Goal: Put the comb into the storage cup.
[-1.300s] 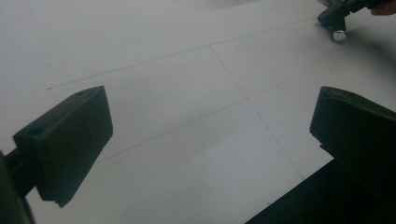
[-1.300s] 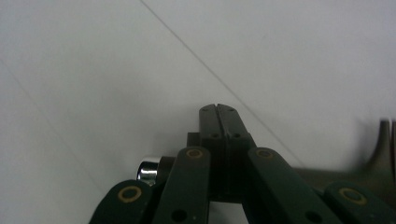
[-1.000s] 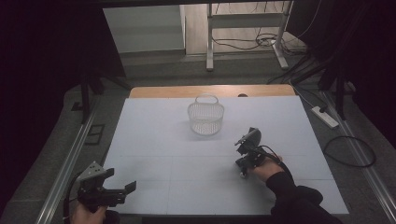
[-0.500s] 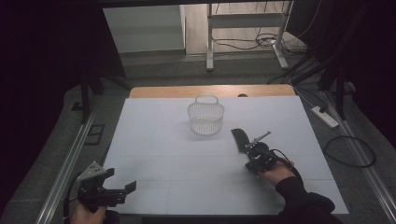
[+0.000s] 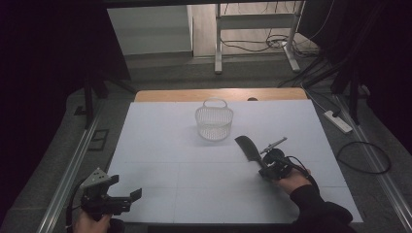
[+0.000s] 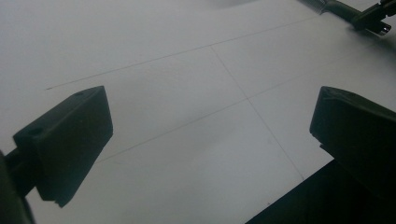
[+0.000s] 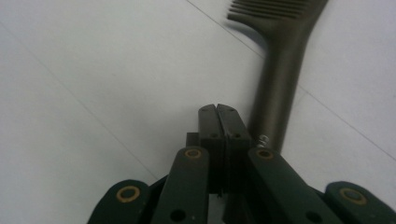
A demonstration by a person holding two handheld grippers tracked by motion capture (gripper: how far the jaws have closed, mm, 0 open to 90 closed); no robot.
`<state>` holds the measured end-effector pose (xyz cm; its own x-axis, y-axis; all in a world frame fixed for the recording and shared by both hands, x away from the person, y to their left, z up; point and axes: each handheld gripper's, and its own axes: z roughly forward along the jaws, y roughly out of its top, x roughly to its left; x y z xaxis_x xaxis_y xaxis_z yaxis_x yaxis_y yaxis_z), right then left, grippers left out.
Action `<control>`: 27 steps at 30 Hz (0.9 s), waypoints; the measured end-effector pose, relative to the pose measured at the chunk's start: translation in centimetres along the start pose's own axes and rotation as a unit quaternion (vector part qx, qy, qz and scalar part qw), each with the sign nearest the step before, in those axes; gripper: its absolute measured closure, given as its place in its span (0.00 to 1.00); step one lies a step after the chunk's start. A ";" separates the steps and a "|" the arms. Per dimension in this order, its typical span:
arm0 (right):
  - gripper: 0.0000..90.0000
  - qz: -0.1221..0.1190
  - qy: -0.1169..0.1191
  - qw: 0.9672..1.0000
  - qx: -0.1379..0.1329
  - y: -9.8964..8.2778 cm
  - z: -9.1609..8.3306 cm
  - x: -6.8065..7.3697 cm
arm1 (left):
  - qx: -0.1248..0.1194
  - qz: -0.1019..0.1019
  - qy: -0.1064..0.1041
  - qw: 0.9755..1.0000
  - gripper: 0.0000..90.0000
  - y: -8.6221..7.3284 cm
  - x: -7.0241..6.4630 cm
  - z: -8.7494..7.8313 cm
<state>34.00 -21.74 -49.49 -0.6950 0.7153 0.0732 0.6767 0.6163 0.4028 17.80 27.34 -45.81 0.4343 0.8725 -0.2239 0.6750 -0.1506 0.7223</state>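
Right gripper [image 5: 266, 167] sits right of centre on the white table [image 5: 160, 145], jaws pressed flat together with nothing between them (the right gripper view shows the two pads meeting edge to edge). A dark comb [image 5: 248, 147] lies on the table, its handle running just beside the closed jaws on their right in that view [image 7: 280, 84]; whether handle and gripper touch I cannot tell. The comb's toothed head points toward the far side, toward the basket [image 5: 214, 121].

The basket, white mesh with a loop handle, stands upright at table centre on the far half, near the comb head but apart from it.

Left gripper [image 5: 127, 199] hangs at the near left corner, held in a hand [image 5: 90, 224]. Its jaws stand spread wide over bare table, holding nothing. In the left gripper view the comb's handle and the right gripper appear far off at the top right corner.
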 end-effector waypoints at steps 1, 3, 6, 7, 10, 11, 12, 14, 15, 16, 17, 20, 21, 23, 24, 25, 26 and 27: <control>0.98 0.001 0.002 1.000 -0.003 0.1 -0.1 0.1 | 0.000 0.000 0.000 1.000 0.00 0.0 0.0 0.0; 0.97 0.000 0.004 1.000 -0.009 0.1 -0.3 0.1 | 0.000 0.000 0.000 1.000 0.00 0.0 0.0 0.0; 0.89 -0.004 -0.002 0.999 -0.032 0.3 -1.2 0.5 | 0.001 0.000 0.000 1.000 0.00 0.0 0.0 0.0; 0.87 -0.006 -0.004 0.999 -0.036 0.4 -1.4 0.6 | 0.001 0.001 0.001 1.000 0.00 0.0 0.0 0.0; 0.78 -0.006 -0.017 0.999 -0.051 0.5 -2.0 0.7 | 0.001 0.001 0.001 1.000 0.00 0.0 0.0 0.0; 0.74 -0.007 -0.020 0.998 -0.055 0.5 -2.2 0.7 | 0.001 0.001 0.001 1.000 0.00 0.0 0.0 0.0; 0.70 -0.006 -0.025 0.998 -0.060 0.6 -2.4 0.8 | 0.001 0.001 0.001 1.000 0.00 0.0 0.0 0.0; 0.62 -0.006 -0.030 0.997 -0.066 0.6 -2.6 0.8 | 0.001 0.001 0.001 1.000 0.00 0.0 0.0 0.0; 0.59 -0.007 -0.035 0.997 -0.066 0.6 -2.7 0.8 | 0.001 0.001 0.001 1.000 0.00 0.0 0.0 0.0; 0.55 -0.007 -0.037 0.997 -0.067 0.6 -2.8 0.8 | 0.001 0.001 0.001 1.000 0.00 0.0 0.0 0.0; 0.51 -0.008 -0.039 0.997 -0.067 0.7 -2.8 0.9 | 0.001 0.001 0.001 1.000 0.00 0.0 0.0 0.0; 0.39 -0.009 -0.048 0.997 -0.065 0.8 -2.8 0.9 | 0.002 0.001 0.000 1.000 0.00 0.0 0.0 0.0; 0.36 -0.009 -0.052 0.997 -0.064 0.9 -2.7 0.9 | 0.002 0.001 0.000 1.000 0.00 0.0 0.0 0.0; 0.30 -0.012 -0.057 0.996 -0.061 1.0 -2.6 0.8 | 0.002 0.001 0.000 1.000 0.00 0.0 0.0 0.1; 0.27 -0.011 -0.061 0.996 -0.060 1.1 -2.6 0.7 | 0.002 0.001 0.000 1.000 0.00 0.0 0.0 0.1; 0.24 -0.010 -0.062 0.996 -0.059 1.1 -2.6 0.6 | 0.002 0.001 0.000 1.000 0.00 0.0 0.0 0.1; 0.21 -0.008 -0.064 0.996 -0.058 1.2 -2.6 0.6 | 0.003 0.001 0.000 1.000 0.00 0.0 0.0 0.1; 0.19 -0.006 -0.067 0.996 -0.057 1.2 -2.6 0.5 | 0.003 0.001 0.000 1.000 0.00 0.0 0.0 0.1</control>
<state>33.87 -21.50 -46.62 -0.6595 0.7499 -0.0517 0.6310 0.5896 0.5042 17.86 27.32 -45.83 0.4351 0.8725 -0.2221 0.6774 -0.1548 0.7191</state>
